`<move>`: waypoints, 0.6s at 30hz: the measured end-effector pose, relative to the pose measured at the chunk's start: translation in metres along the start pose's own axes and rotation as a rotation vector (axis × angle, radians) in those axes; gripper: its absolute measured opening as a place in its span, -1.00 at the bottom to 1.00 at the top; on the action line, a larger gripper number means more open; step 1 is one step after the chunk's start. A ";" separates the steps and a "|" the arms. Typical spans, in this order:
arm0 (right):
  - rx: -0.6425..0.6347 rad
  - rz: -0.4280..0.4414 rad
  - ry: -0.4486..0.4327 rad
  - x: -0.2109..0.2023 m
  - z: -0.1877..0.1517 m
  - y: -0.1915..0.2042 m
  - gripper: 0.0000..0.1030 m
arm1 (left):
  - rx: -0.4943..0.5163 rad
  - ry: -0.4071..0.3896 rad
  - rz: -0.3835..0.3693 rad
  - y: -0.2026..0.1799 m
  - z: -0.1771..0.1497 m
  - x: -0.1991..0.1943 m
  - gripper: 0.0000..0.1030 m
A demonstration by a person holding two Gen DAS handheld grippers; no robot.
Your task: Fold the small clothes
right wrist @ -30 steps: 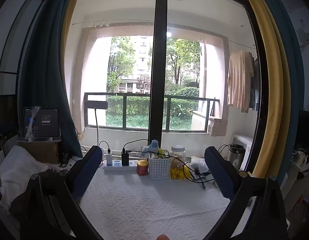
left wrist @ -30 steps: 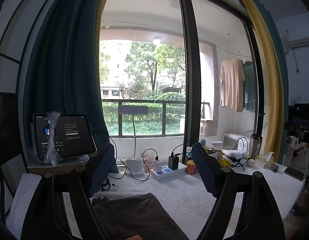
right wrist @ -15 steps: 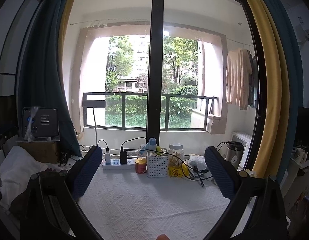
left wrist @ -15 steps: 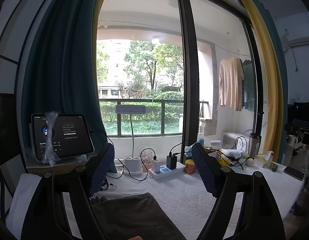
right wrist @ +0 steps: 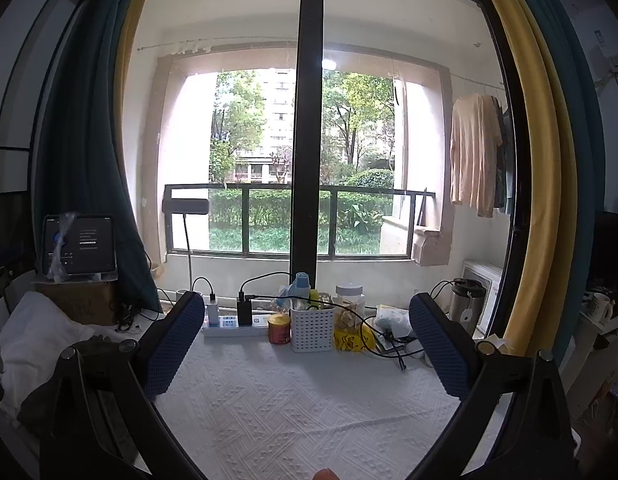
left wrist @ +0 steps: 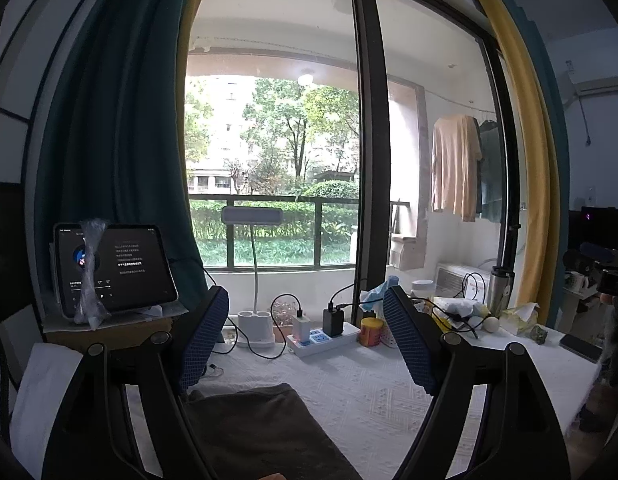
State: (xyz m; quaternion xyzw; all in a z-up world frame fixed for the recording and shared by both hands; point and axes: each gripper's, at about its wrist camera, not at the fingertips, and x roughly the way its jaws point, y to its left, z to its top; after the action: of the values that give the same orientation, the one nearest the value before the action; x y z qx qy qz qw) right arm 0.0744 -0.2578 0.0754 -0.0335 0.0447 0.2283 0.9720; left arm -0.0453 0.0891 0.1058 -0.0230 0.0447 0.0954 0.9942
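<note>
Left gripper [left wrist: 309, 340] spread wide, empty, held above dark brown garment [left wrist: 265, 428] lying flat on white textured tablecloth [right wrist: 301, 408]. Right gripper [right wrist: 305, 344] likewise released, nothing held, over bare cloth; power strip [right wrist: 235, 322] beyond

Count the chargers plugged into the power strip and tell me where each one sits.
2. On the power strip, a white charger sits at the left end and a black charger stands just right of it. Others may be hidden behind the gripper finger.
</note>
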 end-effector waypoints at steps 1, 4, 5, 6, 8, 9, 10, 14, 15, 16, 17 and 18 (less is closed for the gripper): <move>0.000 -0.001 0.001 0.000 0.000 0.000 0.96 | 0.000 -0.001 -0.001 0.000 0.000 0.000 0.60; 0.001 -0.001 0.003 0.000 -0.002 -0.001 0.96 | 0.001 0.000 -0.001 0.000 -0.001 0.000 0.60; 0.001 0.000 0.003 0.000 -0.002 -0.001 0.96 | 0.001 0.000 -0.001 0.000 -0.001 0.000 0.60; 0.001 0.000 0.003 0.000 -0.002 -0.001 0.96 | 0.000 0.000 0.000 -0.001 -0.001 0.000 0.60; 0.001 -0.001 0.003 0.000 -0.002 -0.001 0.96 | 0.002 0.002 -0.002 0.000 -0.001 0.001 0.60; 0.001 -0.001 0.003 0.000 -0.001 -0.001 0.96 | 0.003 0.003 -0.003 -0.001 -0.001 0.001 0.60; 0.001 -0.001 0.003 0.000 -0.002 -0.001 0.96 | 0.004 0.004 -0.003 -0.001 -0.001 0.001 0.60; 0.001 0.000 0.005 0.001 -0.002 -0.002 0.96 | 0.008 0.004 -0.007 -0.002 0.000 0.001 0.60; 0.002 0.000 0.006 0.001 -0.002 -0.002 0.96 | 0.009 0.004 -0.008 -0.002 -0.001 0.002 0.60; 0.002 -0.001 0.005 0.001 -0.002 -0.002 0.96 | 0.014 0.004 0.002 -0.002 -0.001 0.002 0.60; 0.002 0.000 0.006 0.001 -0.002 -0.002 0.96 | 0.018 0.002 0.014 -0.002 -0.001 0.002 0.60; 0.001 0.001 0.006 0.001 -0.002 -0.002 0.96 | 0.025 -0.001 0.027 -0.002 -0.002 0.002 0.60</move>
State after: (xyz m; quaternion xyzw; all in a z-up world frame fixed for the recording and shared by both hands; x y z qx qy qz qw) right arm 0.0763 -0.2589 0.0731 -0.0336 0.0479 0.2287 0.9717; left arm -0.0434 0.0873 0.1041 -0.0101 0.0455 0.1082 0.9930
